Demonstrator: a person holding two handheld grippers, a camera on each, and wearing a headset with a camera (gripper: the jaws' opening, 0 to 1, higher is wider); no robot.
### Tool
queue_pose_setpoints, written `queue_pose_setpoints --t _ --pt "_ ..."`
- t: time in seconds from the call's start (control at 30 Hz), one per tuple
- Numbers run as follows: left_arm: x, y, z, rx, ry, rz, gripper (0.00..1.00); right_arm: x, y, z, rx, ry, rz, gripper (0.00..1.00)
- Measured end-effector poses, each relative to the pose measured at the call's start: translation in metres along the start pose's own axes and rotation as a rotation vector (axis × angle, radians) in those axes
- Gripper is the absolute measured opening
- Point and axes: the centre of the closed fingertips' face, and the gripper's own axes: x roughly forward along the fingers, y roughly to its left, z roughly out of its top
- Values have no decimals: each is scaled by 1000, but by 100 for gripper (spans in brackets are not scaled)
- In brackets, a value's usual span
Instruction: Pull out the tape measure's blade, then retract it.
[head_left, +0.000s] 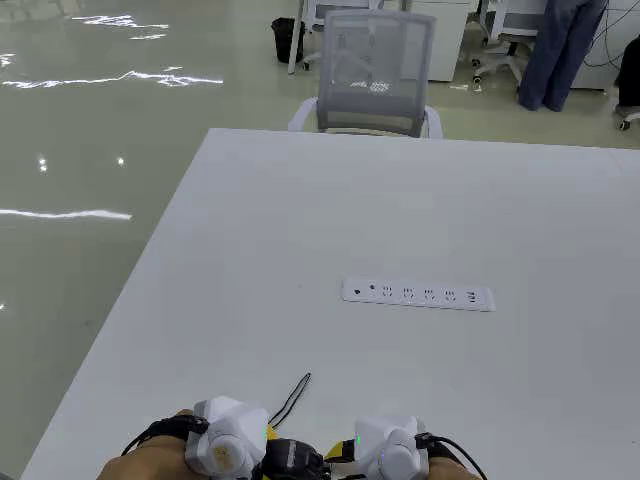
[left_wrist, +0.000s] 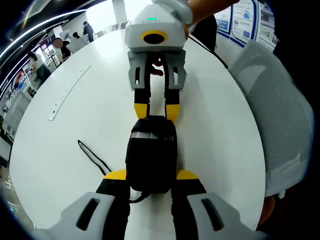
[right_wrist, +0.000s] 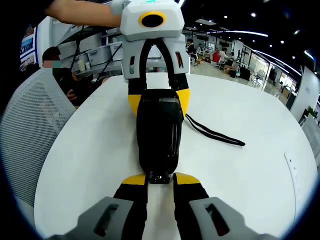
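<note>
The left gripper (left_wrist: 151, 175) was closed across a black tape measure (left_wrist: 152, 155). Its yellow-tipped jaws pressed on either side of the case, which lay on the white worktop (left_wrist: 215, 100). The right gripper (right_wrist: 160, 179) faced it head-on. Its jaws were drawn in to a narrow gap at the opposite end of the case, pinching a small dark tab there. The tab was too small and shadowed to tell whether it was the blade's hook. The two grippers stood nose to nose with the case between them.

A thin black strap (right_wrist: 215, 134) trailed from the case and lay loose on the worktop, apart from both grippers.

From the head view, both grippers sat at the very bottom edge and were cut off by it. The left one was on the left and the right one on the right, showing mostly as white housings. The tape measure was largely hidden between them, with a dark sliver of it visible.

Farther out, a white power strip (head_left: 418, 294) lay flat on the worktop, well apart from the grippers. Beyond the far edge stood a grey mesh office chair (head_left: 372, 75) on a glossy floor (head_left: 80, 150). A person's legs (head_left: 560, 50) stood at the top right, cut off above.
</note>
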Motion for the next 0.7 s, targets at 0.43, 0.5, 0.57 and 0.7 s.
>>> queue_pose_setpoints --t 0.43,0.5,0.57,0.7 --pt "0 0 0 -23 -22 0 27 -1 0 -3 -9 14 8 13" --pt "0 0 0 -23 -22 0 27 -1 1 -3 -13 17 8 13" --pt "-1 0 -1 -23 -21 1 27 -2 1 -2 -17 17 9 12" --pt "-2 1 -2 -29 -22 4 27 -4 1 0 -24 19 11 12"
